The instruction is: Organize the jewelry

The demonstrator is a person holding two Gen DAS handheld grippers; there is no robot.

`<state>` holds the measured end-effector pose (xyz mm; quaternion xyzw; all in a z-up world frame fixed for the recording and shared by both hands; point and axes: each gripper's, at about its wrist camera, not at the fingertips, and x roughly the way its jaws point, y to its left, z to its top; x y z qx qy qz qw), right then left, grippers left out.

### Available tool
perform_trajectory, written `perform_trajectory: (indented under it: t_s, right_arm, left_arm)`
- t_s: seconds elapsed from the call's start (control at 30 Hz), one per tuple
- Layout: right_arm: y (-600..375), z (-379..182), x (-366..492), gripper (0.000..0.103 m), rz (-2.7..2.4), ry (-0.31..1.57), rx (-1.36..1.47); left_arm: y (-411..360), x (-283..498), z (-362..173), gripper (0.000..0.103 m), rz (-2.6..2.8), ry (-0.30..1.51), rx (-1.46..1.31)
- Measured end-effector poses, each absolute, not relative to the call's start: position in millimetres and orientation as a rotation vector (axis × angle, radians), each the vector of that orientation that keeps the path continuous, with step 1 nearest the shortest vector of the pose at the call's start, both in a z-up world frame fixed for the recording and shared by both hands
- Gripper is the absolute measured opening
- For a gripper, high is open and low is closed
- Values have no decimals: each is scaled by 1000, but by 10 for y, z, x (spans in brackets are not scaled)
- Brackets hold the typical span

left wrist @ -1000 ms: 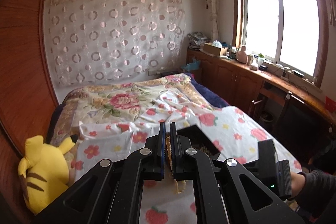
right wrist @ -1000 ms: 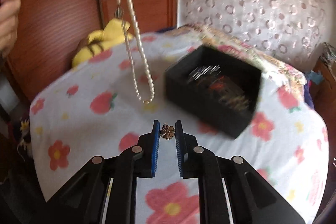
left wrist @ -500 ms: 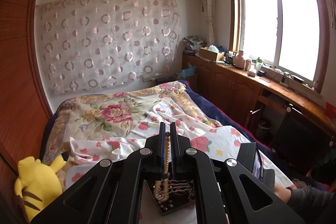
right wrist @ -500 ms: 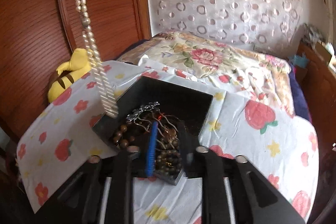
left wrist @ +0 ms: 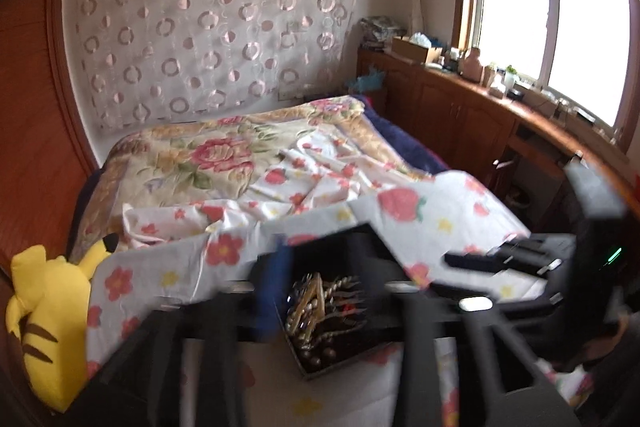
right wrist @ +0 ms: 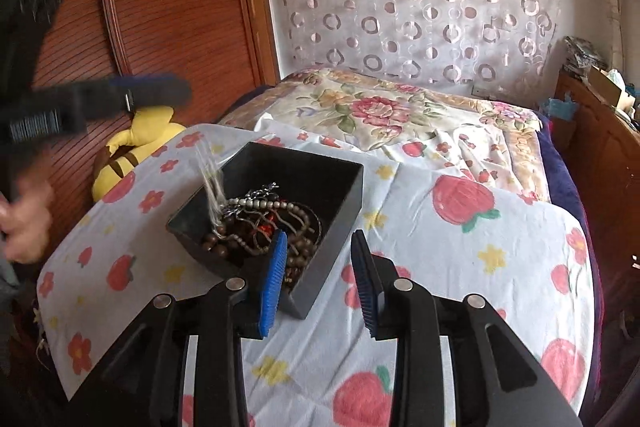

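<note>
Released since the earlier frame, the long cream pearl necklace (right wrist: 212,187) now falls as a pale streak into the open black rectangular jewelry box (right wrist: 320,171), no longer hanging from the left gripper (left wrist: 324,283), whose jaws have just been opening and stand spread, empty. Inside the box lie brown wooden bead strands (right wrist: 224,247), a silver chain and a pearl string, tangled. Spread too is the right gripper (right wrist: 320,279), straddling the box's near corner on the strawberry-print white sheet (right wrist: 460,267).

Motion blurs the left tool (left wrist: 332,287) and falling pearl strand (right wrist: 211,187).
</note>
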<state>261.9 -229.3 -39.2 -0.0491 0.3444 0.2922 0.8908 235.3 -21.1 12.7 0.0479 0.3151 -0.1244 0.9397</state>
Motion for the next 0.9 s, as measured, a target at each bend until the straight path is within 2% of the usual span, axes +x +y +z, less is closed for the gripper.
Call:
perform_trajectory:
  t_s: [0.13, 0.2, 0.27, 0.33, 0.5, 0.67, 0.77, 0.9]
  right_arm:
    - [-2378, -335, 2446, 38, 589, 683, -87]
    - [-2410, -286, 2341, 42, 583, 663, -76]
    - [-2438, -231, 2227, 48, 575, 640, -65]
    - [-2440, -175, 2134, 55, 564, 616, -62]
    - [-2486, -49, 1806, 78, 514, 547, -35]
    - [-2548, -21, 1468, 96, 459, 488, -5]
    - [-2612, -24, 1294, 101, 430, 467, 33]
    - [-2643, -49, 1120, 101, 382, 449, 37]
  left_arm:
    - [-199, 2173, -101, 75, -215, 632, 120]
    - [-185, 2074, -167, 80, -205, 619, 116]
    - [-157, 1944, -219, 92, -178, 598, 102]
    - [-129, 1828, -241, 95, -156, 577, 91]
    - [-105, 1495, -233, 95, -118, 539, 51]
    - [-72, 1125, -182, 95, -101, 505, 27]
    - [-49, 960, -148, 95, -74, 489, 15]
    - [-6, 801, -137, 95, -61, 484, 5]
